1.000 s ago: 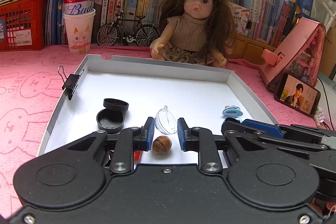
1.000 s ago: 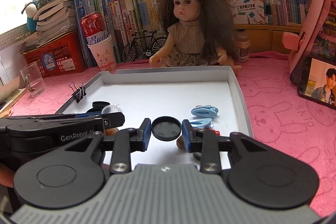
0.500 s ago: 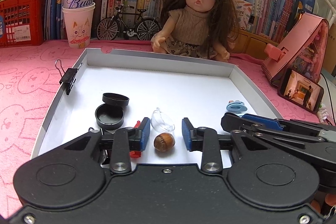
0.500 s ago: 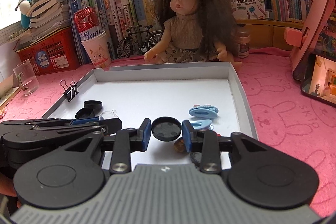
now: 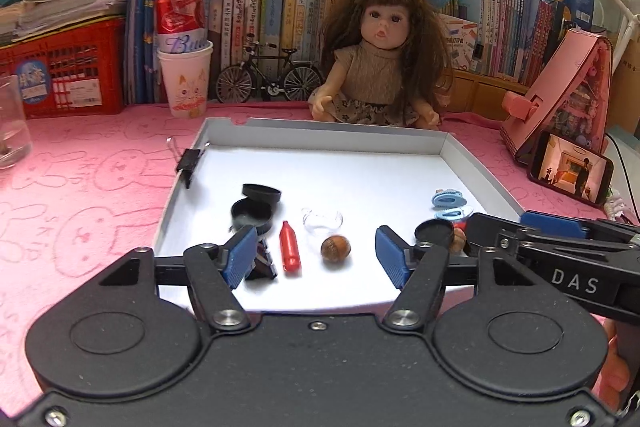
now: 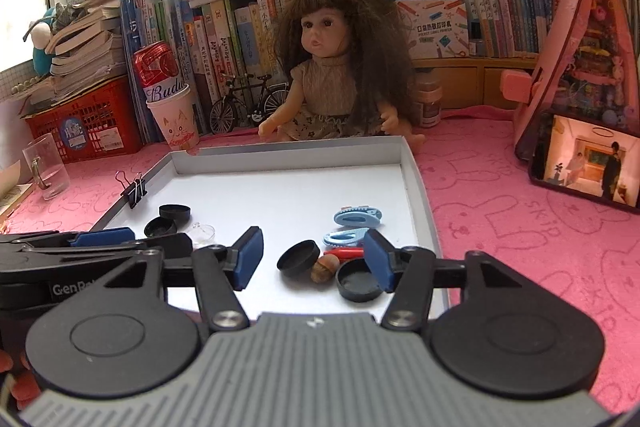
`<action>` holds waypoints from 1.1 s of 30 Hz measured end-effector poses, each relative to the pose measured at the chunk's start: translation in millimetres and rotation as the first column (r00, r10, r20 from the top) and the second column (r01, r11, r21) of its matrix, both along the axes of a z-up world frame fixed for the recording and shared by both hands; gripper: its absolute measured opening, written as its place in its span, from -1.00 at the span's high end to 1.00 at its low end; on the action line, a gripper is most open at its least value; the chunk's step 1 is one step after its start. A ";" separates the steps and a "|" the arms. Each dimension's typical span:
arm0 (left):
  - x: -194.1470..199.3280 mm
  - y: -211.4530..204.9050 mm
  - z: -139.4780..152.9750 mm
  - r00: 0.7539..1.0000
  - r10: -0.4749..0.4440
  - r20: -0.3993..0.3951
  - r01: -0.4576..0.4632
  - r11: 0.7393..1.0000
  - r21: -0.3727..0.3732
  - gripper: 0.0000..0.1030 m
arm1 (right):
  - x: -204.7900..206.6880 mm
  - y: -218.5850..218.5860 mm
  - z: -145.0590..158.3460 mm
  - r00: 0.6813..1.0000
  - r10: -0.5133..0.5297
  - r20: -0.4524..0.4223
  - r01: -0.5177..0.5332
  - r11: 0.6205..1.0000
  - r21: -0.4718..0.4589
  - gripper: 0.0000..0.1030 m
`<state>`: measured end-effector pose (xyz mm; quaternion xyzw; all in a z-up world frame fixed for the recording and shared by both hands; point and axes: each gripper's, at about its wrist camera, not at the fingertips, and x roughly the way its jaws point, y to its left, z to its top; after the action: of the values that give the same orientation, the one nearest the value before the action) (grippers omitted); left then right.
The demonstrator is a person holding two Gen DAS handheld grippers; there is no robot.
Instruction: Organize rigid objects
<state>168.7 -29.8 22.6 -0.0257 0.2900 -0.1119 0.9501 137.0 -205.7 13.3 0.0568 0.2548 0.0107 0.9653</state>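
Small caps [image 6: 299, 258], nuts [image 5: 335, 248] and clips [image 6: 357, 216] are scattered in the tray [image 5: 472, 167]; both tools [image 5: 316, 257] [image 6: 314, 259], just opened, grip nothing; the 7 o'clock clip [image 5: 262, 263] is half hidden.

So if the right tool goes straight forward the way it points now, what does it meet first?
Most likely the black round lid lying tilted in the white tray, with the nut just beside it. The right tool is open, its jaws having just opened, and holds nothing. Depth is hard to judge here.

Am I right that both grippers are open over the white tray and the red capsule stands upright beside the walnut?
Not quite: the red capsule lies flat, as the left wrist view shows. It is beside the walnut in the white tray, and both grippers are open.
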 end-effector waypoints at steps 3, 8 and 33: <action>-16.6 7.4 -0.7 1.000 0.012 -0.015 -0.013 1.000 -0.004 -0.28 | -17.0 1.7 -0.2 1.000 -0.015 0.002 0.015 1.000 -0.014 -0.54; -41.6 17.7 -7.6 0.998 0.046 -0.034 -0.045 0.999 0.019 -0.33 | -35.1 4.7 -9.3 0.999 -0.035 -0.035 0.034 0.999 -0.027 -0.67; -52.0 23.6 -34.3 0.994 0.077 -0.078 -0.067 0.991 0.120 -0.86 | -36.0 15.1 -36.7 0.983 -0.080 -0.165 0.060 0.991 -0.119 -0.96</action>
<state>116.7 -6.2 -11.7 0.0151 0.3341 -0.0593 0.9406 101.0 -190.5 -23.4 0.0115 0.3341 -0.0427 0.9415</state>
